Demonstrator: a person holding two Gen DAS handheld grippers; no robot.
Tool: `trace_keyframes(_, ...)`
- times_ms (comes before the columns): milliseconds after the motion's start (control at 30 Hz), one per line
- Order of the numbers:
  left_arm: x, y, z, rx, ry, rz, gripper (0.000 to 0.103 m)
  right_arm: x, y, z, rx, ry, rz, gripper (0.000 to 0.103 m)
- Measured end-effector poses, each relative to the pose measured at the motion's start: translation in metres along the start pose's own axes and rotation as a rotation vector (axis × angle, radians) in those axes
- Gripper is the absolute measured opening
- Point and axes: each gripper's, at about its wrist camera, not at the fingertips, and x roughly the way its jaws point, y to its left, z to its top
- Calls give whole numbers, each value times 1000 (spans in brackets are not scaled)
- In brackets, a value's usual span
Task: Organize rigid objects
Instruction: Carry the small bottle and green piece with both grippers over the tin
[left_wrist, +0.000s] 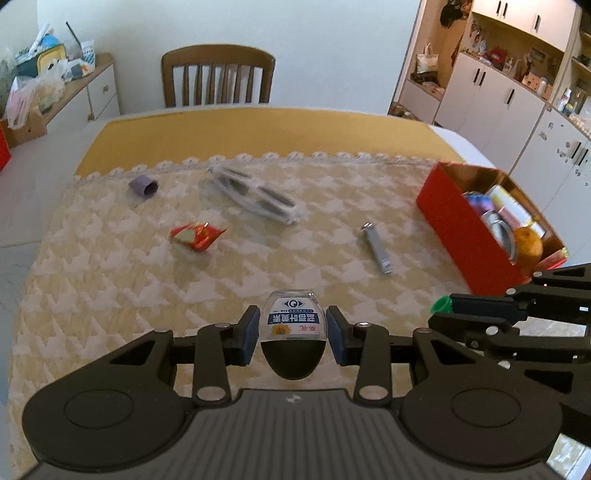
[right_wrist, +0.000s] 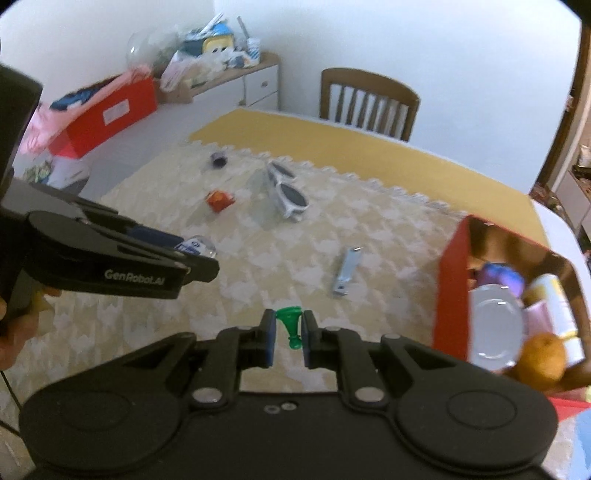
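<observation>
My left gripper (left_wrist: 291, 312) is shut on a small clear eye-drop bottle (left_wrist: 292, 343) with a black cap, lifted just above the patterned tablecloth (left_wrist: 110, 277). In the right wrist view that bottle (right_wrist: 199, 246) shows at the tip of the left gripper (right_wrist: 205, 260). My right gripper (right_wrist: 289, 315) is shut on a small green plastic piece (right_wrist: 291, 325), whose green end (left_wrist: 442, 304) pokes out at the right of the left wrist view. On the cloth lie a metal nail clipper (left_wrist: 377, 249), white sunglasses (left_wrist: 255, 195), a red wrapper (left_wrist: 195, 236) and a purple cap (left_wrist: 143, 185).
A red box (right_wrist: 448, 277) stands at the table's right side, holding an orange (right_wrist: 541, 360), a white plate (right_wrist: 495, 328) and several containers. A wooden chair (left_wrist: 218, 75) is behind the far edge. Cluttered cabinets and a red carton (right_wrist: 107, 114) lie to the left.
</observation>
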Motion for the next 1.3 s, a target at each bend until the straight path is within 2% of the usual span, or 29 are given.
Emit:
trace_keyframes(367, -24, -50, 29, 34, -58, -66, 38, -48, -42, 2, 82, -99, -51, 12)
trace_keyframes(767, -19, -121, 63, 106, -98, -129, 38, -79, -114, -12, 155, -141, -124, 13)
trace_keyframes(1067, 4, -181, 85, 172, -103, -187, 38, -86, -165, -25, 173, -136, -151, 13)
trace_keyframes(1300, 43, -218, 101, 176, -46, -202, 38, -80, -196, -35, 177, -111, -151, 13)
